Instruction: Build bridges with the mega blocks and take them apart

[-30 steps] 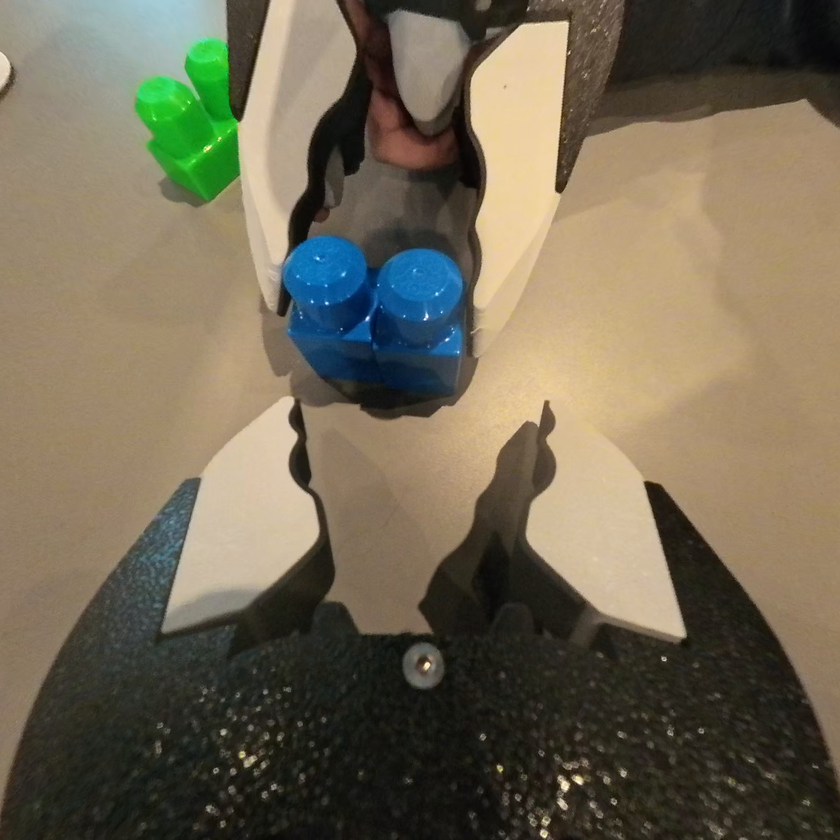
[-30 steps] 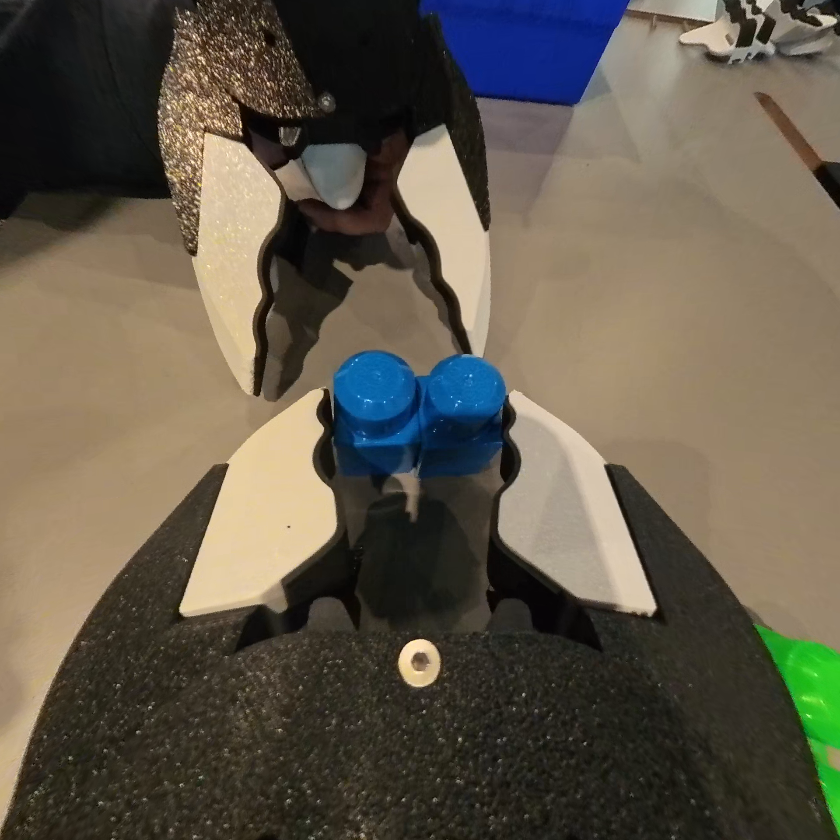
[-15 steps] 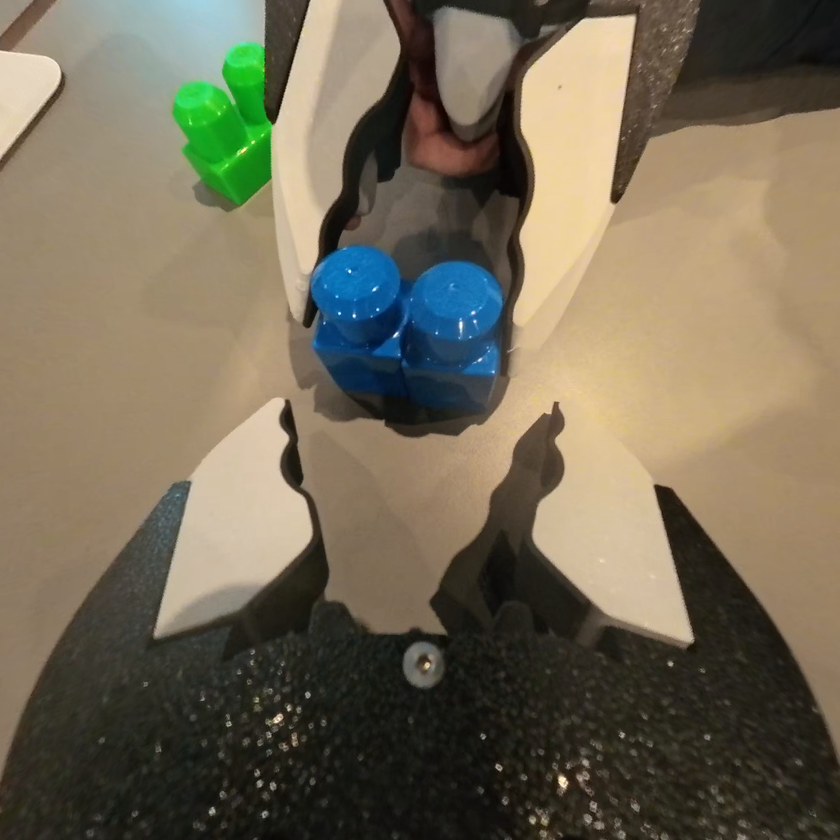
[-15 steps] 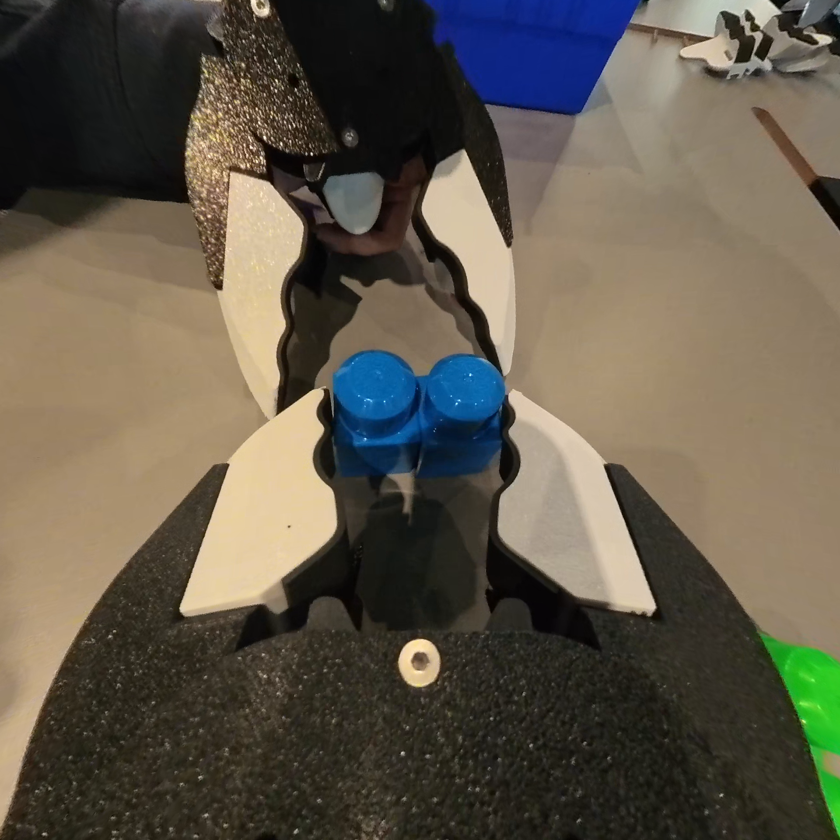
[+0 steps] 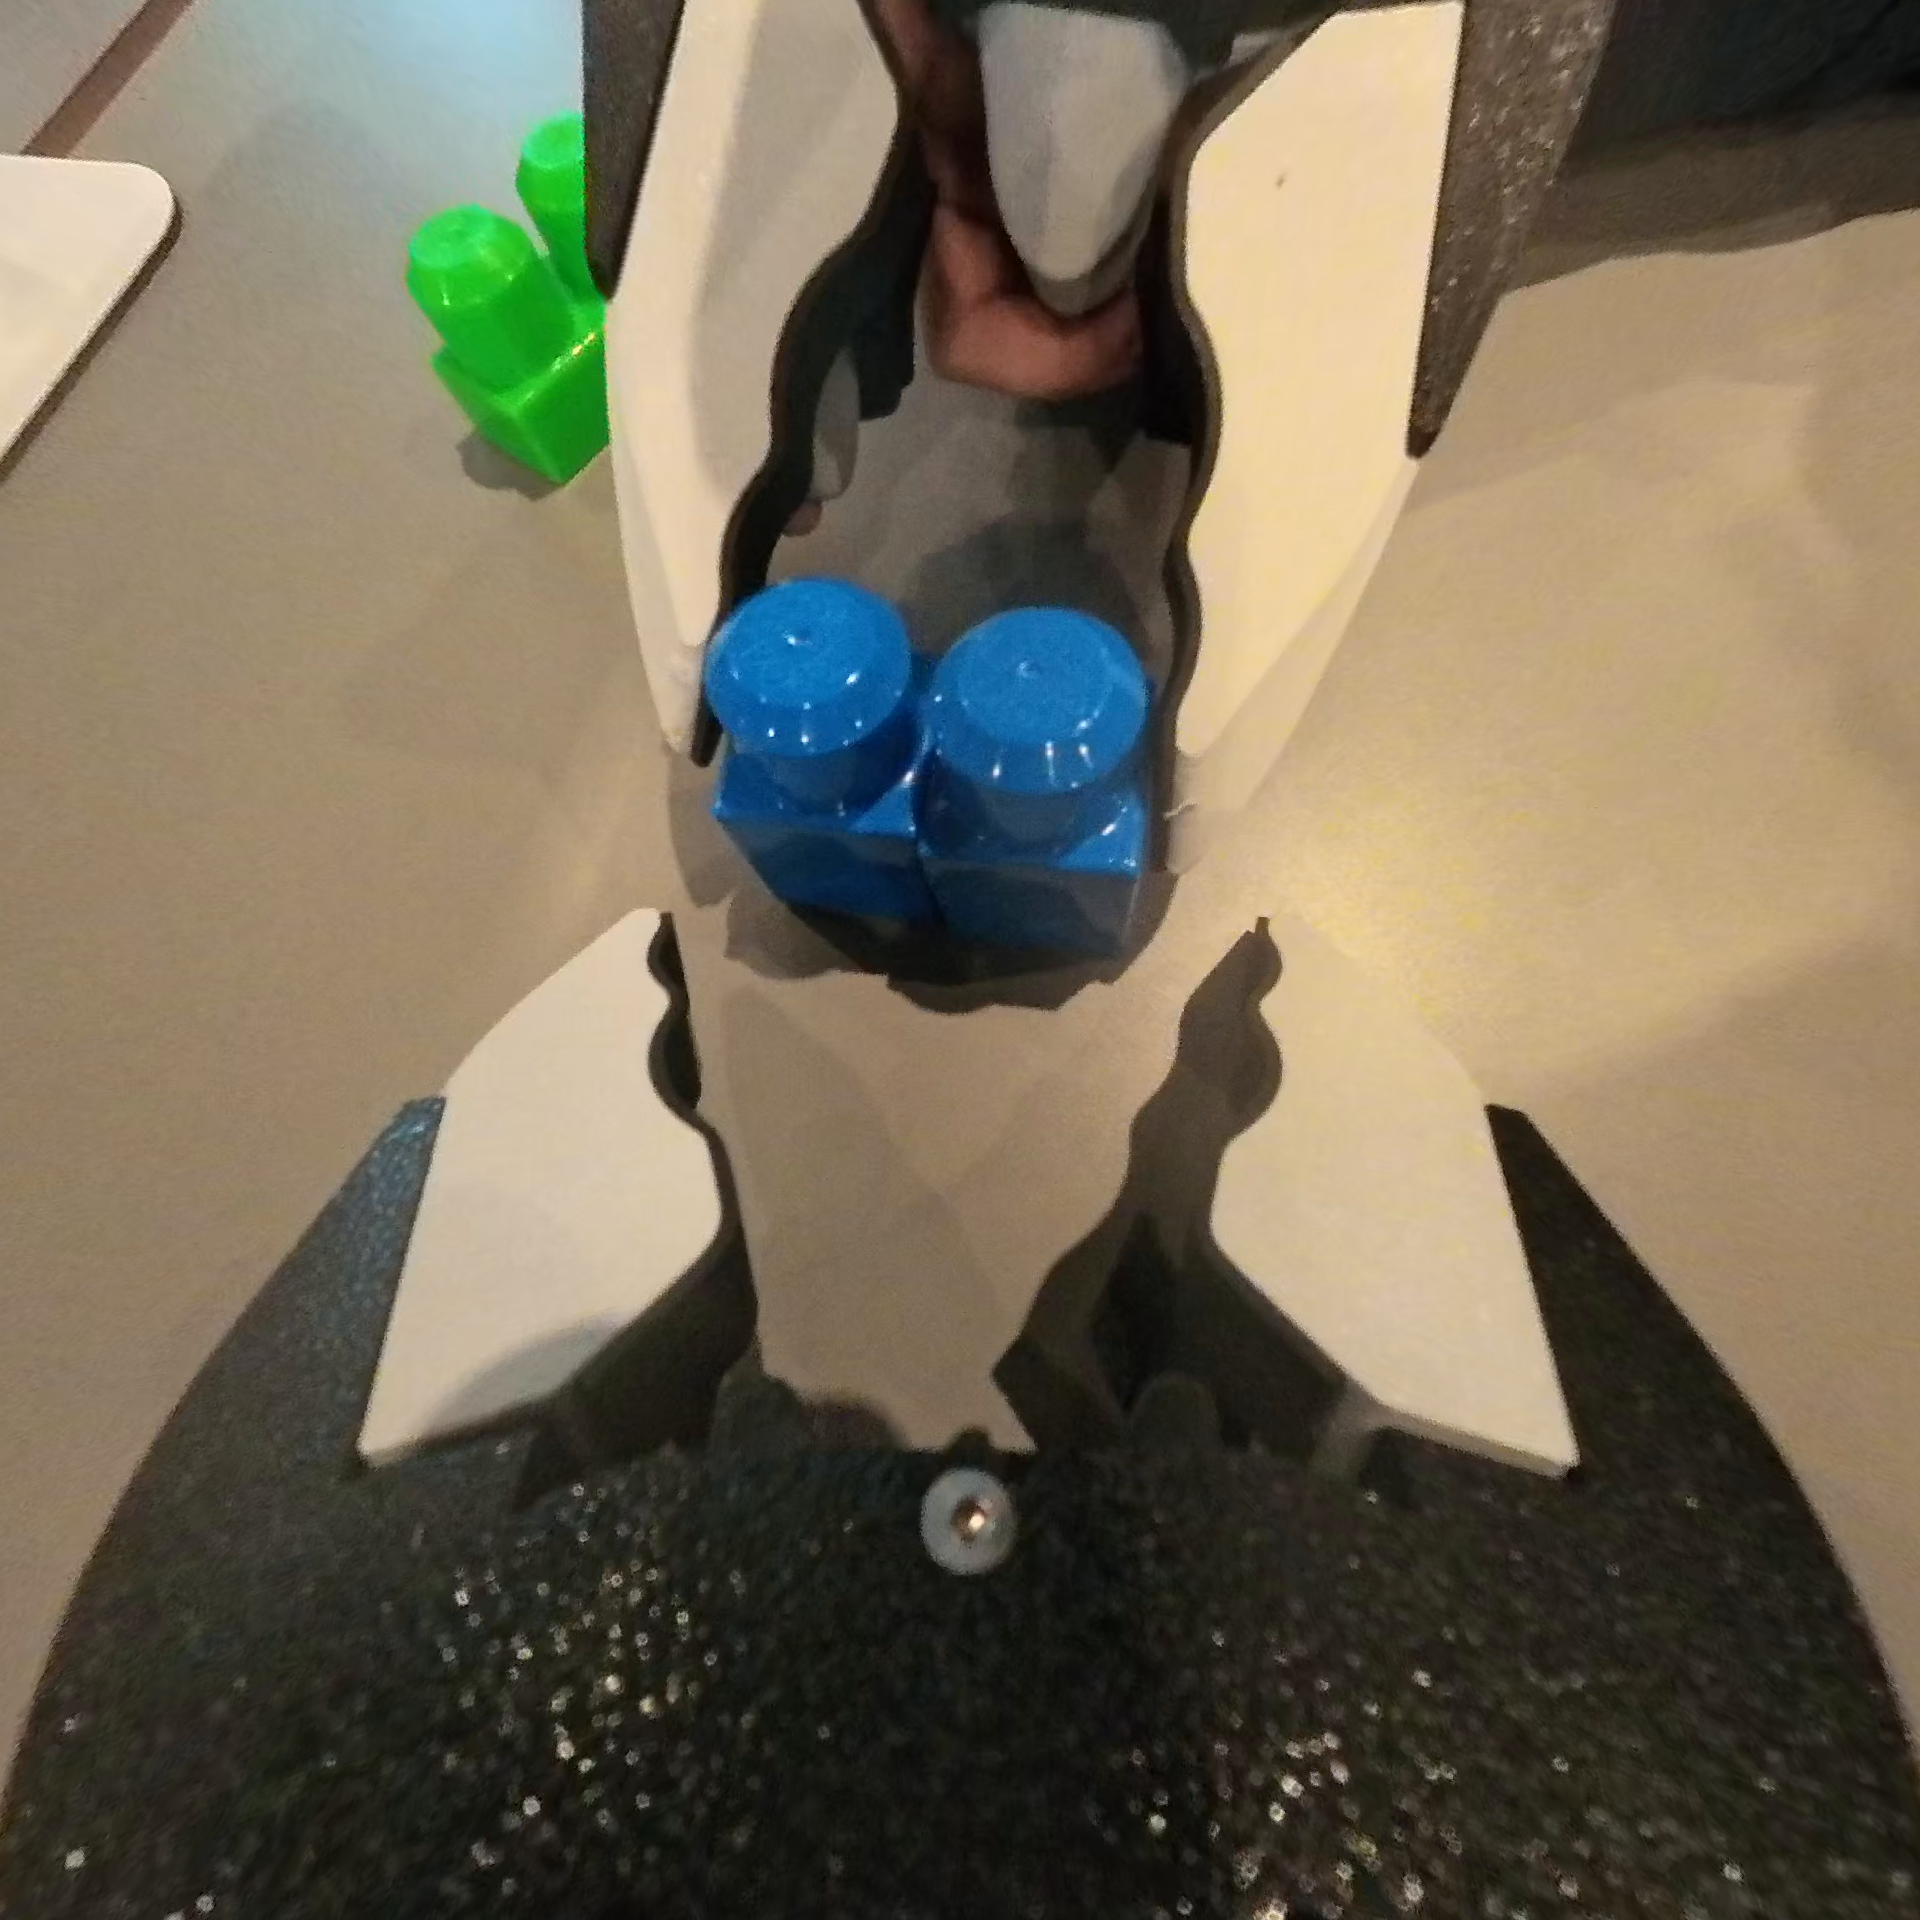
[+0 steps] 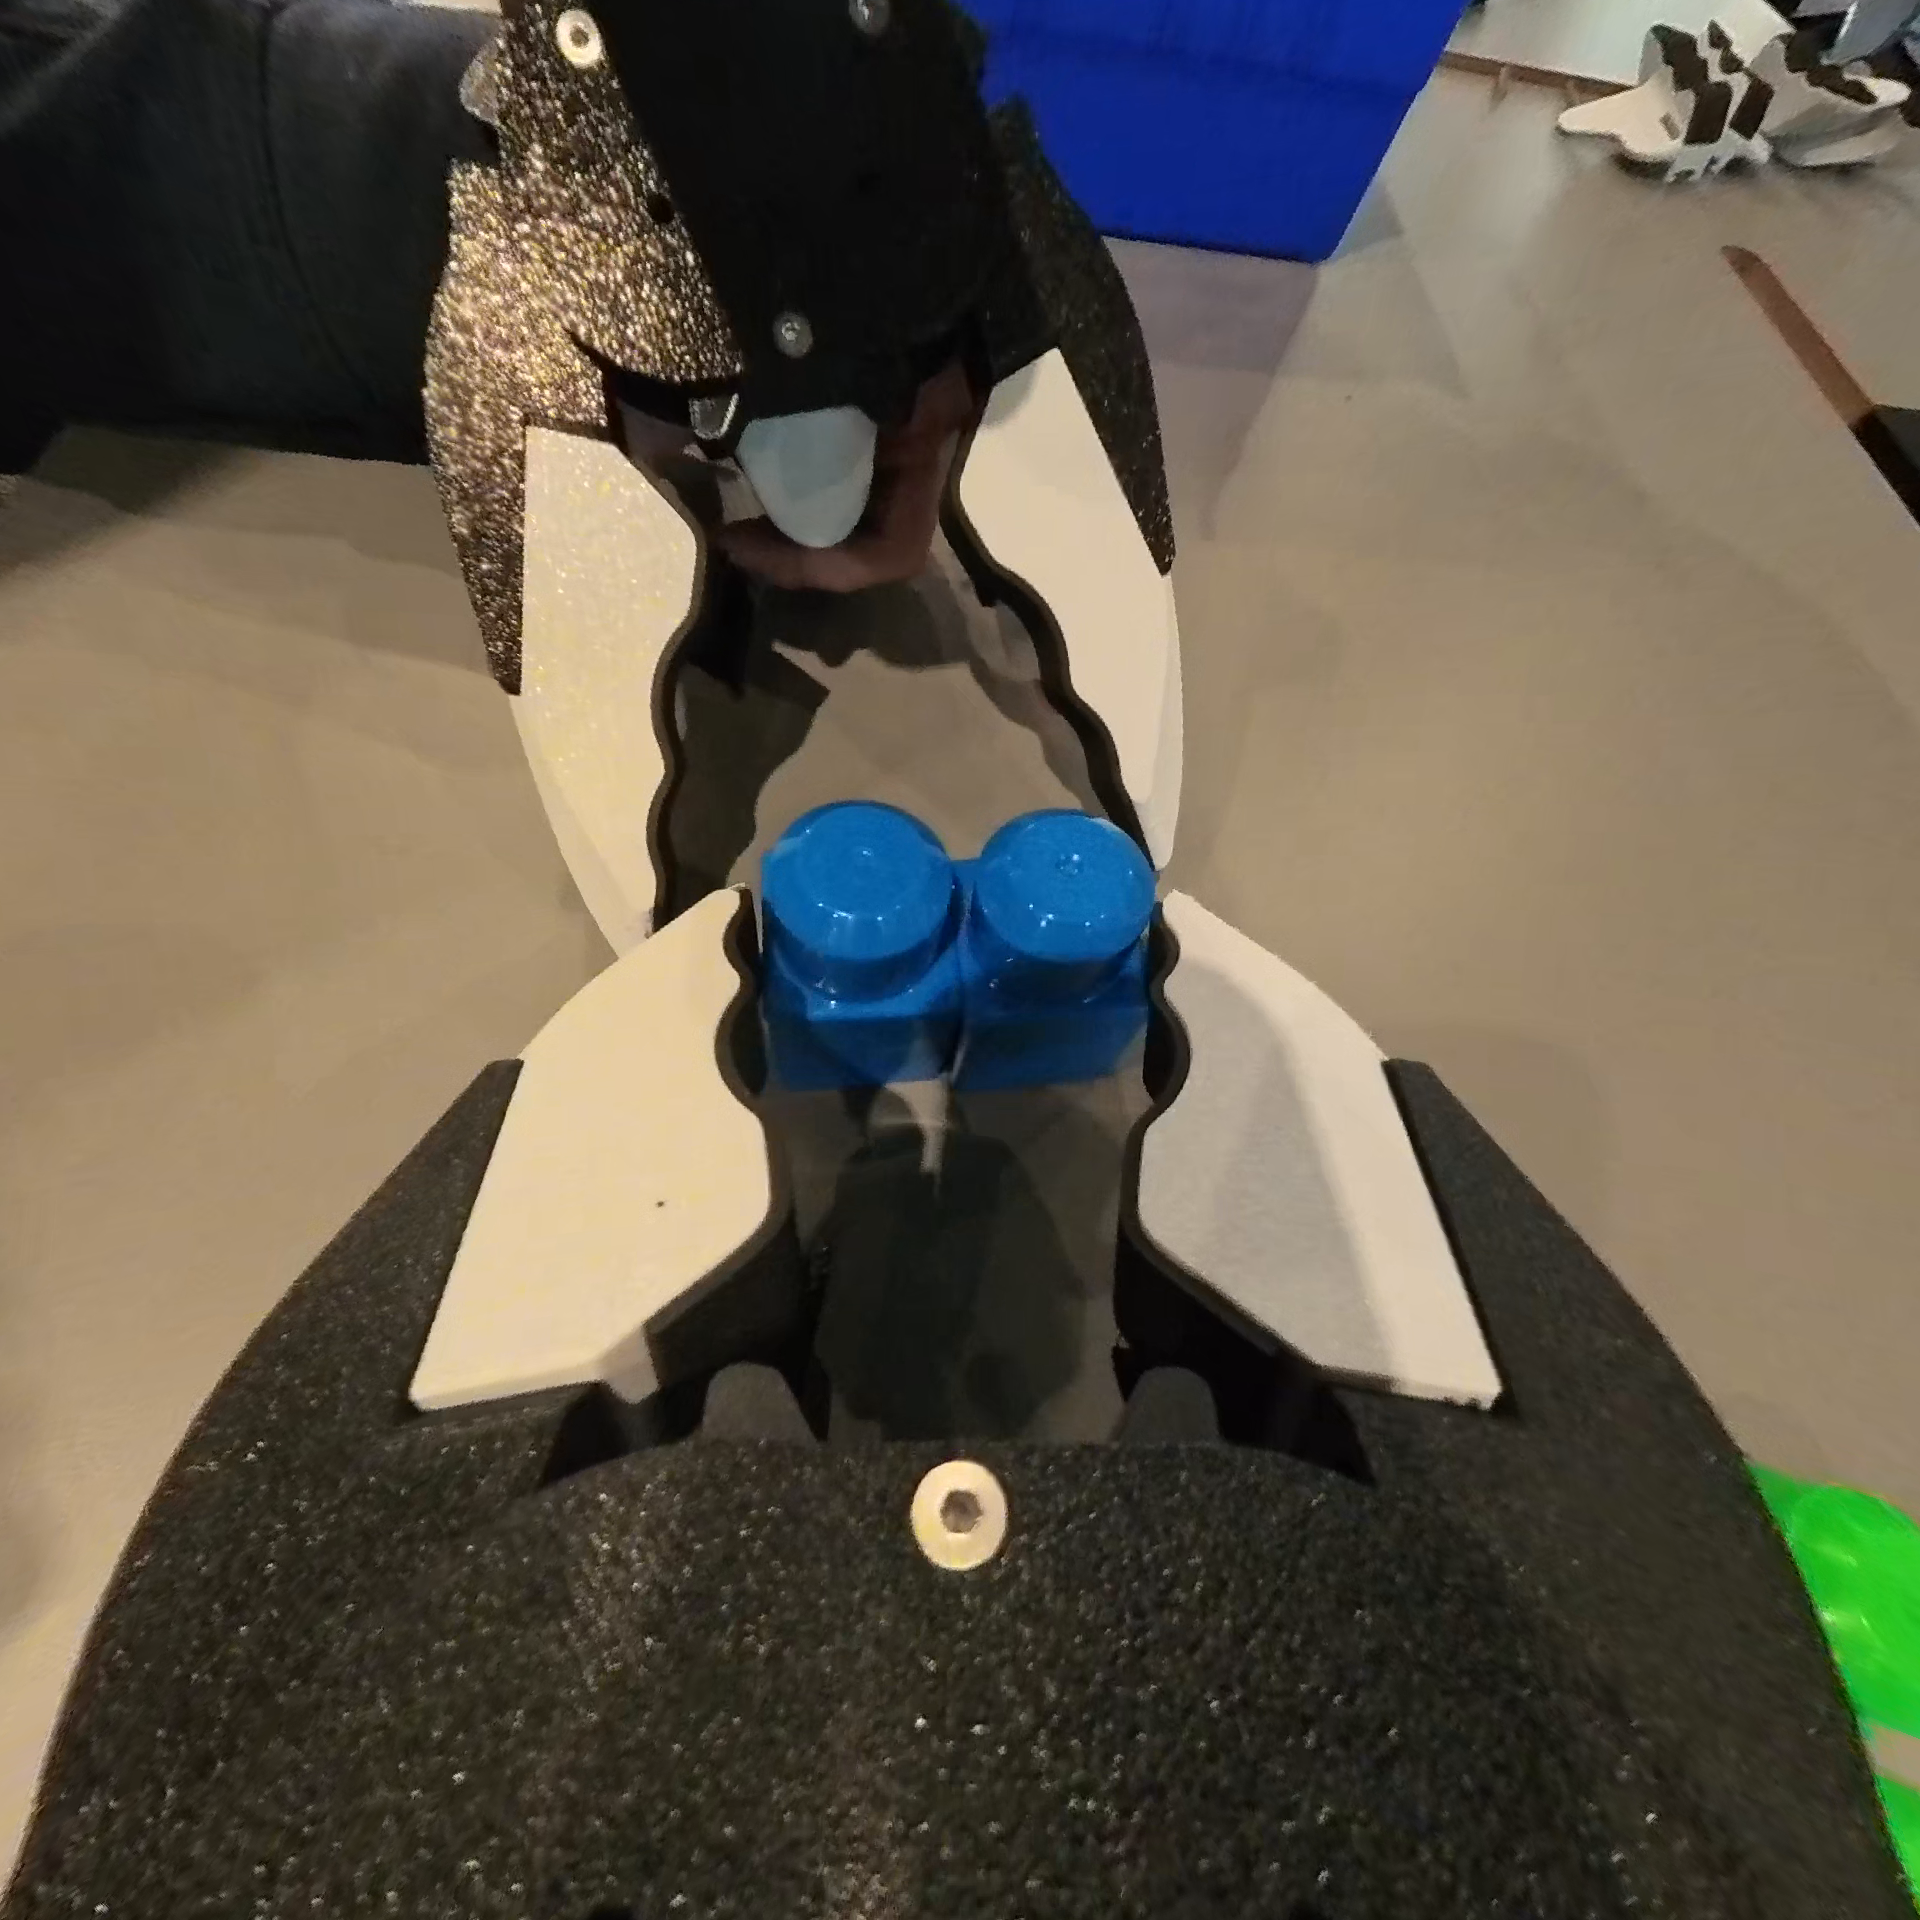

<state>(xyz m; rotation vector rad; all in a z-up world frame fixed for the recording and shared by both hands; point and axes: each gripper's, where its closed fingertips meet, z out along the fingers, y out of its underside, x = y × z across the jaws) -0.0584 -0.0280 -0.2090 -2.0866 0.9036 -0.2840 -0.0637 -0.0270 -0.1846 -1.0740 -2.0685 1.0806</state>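
The left gripper (image 5: 961,935) has closed in, open, on the blue block (image 6: 956,961) clamped by the right gripper (image 6: 951,982); light, rigid, glossy—grip the flat sides.

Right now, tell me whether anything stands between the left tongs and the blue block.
Nothing visible: only bare table lies between the open left tongs and the blue block. The right tongs grip its ends.
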